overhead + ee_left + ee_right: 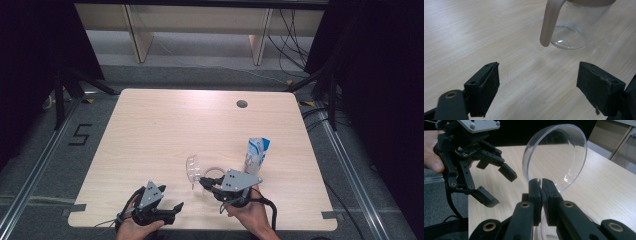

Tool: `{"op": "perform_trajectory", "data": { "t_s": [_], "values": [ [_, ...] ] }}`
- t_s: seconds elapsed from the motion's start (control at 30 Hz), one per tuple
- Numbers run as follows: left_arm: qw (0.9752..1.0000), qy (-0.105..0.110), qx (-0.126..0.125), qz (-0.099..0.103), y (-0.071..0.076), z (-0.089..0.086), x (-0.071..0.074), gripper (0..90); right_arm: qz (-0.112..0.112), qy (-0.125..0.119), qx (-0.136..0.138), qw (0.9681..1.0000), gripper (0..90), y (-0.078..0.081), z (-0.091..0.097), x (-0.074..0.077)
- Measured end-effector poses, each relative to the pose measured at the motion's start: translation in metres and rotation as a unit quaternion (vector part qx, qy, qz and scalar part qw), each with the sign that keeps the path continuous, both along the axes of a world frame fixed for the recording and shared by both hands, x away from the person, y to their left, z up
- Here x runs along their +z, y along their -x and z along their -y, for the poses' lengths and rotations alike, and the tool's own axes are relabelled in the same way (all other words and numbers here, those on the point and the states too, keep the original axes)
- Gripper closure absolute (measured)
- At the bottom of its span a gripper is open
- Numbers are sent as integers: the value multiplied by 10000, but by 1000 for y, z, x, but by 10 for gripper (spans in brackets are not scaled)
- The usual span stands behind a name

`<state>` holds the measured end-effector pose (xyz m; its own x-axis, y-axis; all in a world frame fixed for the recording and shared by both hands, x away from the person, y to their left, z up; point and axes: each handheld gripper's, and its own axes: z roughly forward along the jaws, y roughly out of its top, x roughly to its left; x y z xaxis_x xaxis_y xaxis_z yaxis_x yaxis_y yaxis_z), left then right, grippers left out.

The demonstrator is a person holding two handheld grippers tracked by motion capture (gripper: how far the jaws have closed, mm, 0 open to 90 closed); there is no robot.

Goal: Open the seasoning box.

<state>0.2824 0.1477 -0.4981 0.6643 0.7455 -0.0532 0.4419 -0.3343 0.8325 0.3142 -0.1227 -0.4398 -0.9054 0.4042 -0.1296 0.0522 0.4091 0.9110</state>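
Note:
My right gripper (pixel 202 181) (pixel 541 182) is shut on the rim of a clear round plastic lid (pixel 192 169) (pixel 554 157), which stands on edge above the table. Just right of it sits a clear jug (pixel 215 173) (pixel 574 30) with a beige handle (pixel 550 22). My left gripper (pixel 175 210) (pixel 537 82) is open near the table's front edge, with bare wood between its jaws and the jug a short way ahead. The right gripper view also shows the left gripper (pixel 499 187), open, to the left of the lid.
A blue and white carton (pixel 257 154) stands upright right of the jug. The wooden table (pixel 165 125) has a round cable hole (pixel 242 104) at the back right. Black curtains flank both sides, and cables lie on the floor behind.

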Motion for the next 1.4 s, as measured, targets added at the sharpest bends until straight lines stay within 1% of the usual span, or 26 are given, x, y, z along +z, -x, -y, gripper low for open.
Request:
{"op": "perform_trajectory", "data": {
  "t_s": [0.13,0.2,0.27,0.3,0.37,0.4,0.43,0.47,0.53,0.63,0.77,0.8,0.9,0.93,0.97,1.0,1.03,1.07,1.13,1.17,1.2,1.23,1.27,1.3,1.37,1.4],
  "values": [
    [10000,21,9,8,0,-1,0,177,9,-59,-49,10000,848,0,4,1],
    [9999,109,74,-37,1,1,-1,178,23,-86,-133,9999,829,0,7,1],
    [10000,-13,8,12,0,-1,0,177,81,-45,-209,9997,786,0,13,1],
    [10000,-7,-6,5,0,-1,0,177,-22,-75,-352,9994,746,3,15,1],
    [9999,107,73,-30,1,1,0,177,132,0,-501,9987,674,4,23,0],
    [10000,5,6,15,0,-1,0,177,64,-54,-683,9976,639,7,27,-1],
    [10000,59,41,-29,1,0,0,177,37,-69,-745,9972,611,9,31,-2],
    [10000,39,48,-20,1,0,0,177,56,-45,-837,9965,593,11,36,-2],
    [9999,82,68,-38,1,0,0,177,80,-42,-1103,9939,555,16,46,-4],
    [10000,13,27,2,1,0,0,177,66,-86,-1285,9916,530,19,57,-7],
    [9999,98,66,-1,1,2,0,177,-7,-154,-1594,9871,495,23,71,-11],
    [10000,-65,11,-9,1,0,0,177,-53,-157,-1646,9862,480,24,73,-11],
    [9998,139,87,-65,1,2,-1,177,-58,-143,-1827,9831,452,25,81,-14],
    [9999,100,72,-66,1,2,-1,176,-241,-195,-1867,9819,443,26,82,-15],
    [9999,110,65,-62,1,2,-1,177,-176,-224,-1924,9809,435,25,84,-15],
    [9999,103,72,-58,2,2,-1,176,-325,-239,-1996,9791,431,26,87,-16],
    [9999,74,82,-65,2,2,-1,176,-292,-246,-2047,9781,421,25,89,-17],
    [9999,80,81,-71,2,3,-1,176,-334,-263,-2110,9766,409,24,91,-17],
    [9999,61,67,-71,2,2,-1,176,-336,-232,-2155,9756,402,24,94,-18],
    [9999,85,46,-70,1,2,-2,176,-279,-200,-2180,9753,398,23,95,-18],
    [9999,89,58,-70,1,2,-2,175,-420,-229,-2222,9738,392,24,96,-18],
    [9999,121,75,-69,1,3,-2,175,-407,-218,-2265,9729,387,24,97,-18],
    [10000,50,43,-68,1,2,-2,174,-267,-283,-2273,9730,381,21,99,-19],
    [10000,-2,18,-71,1,1,-1,174,-428,-266,-2325,9713,377,23,99,-18],
    [10000,-12,37,-58,1,1,-1,174,-397,-277,-2371,9703,369,22,102,-19],
    [10000,-36,50,-54,1,1,-1,174,-391,-261,-2457,9682,362,22,104,-19]
  ]
}}
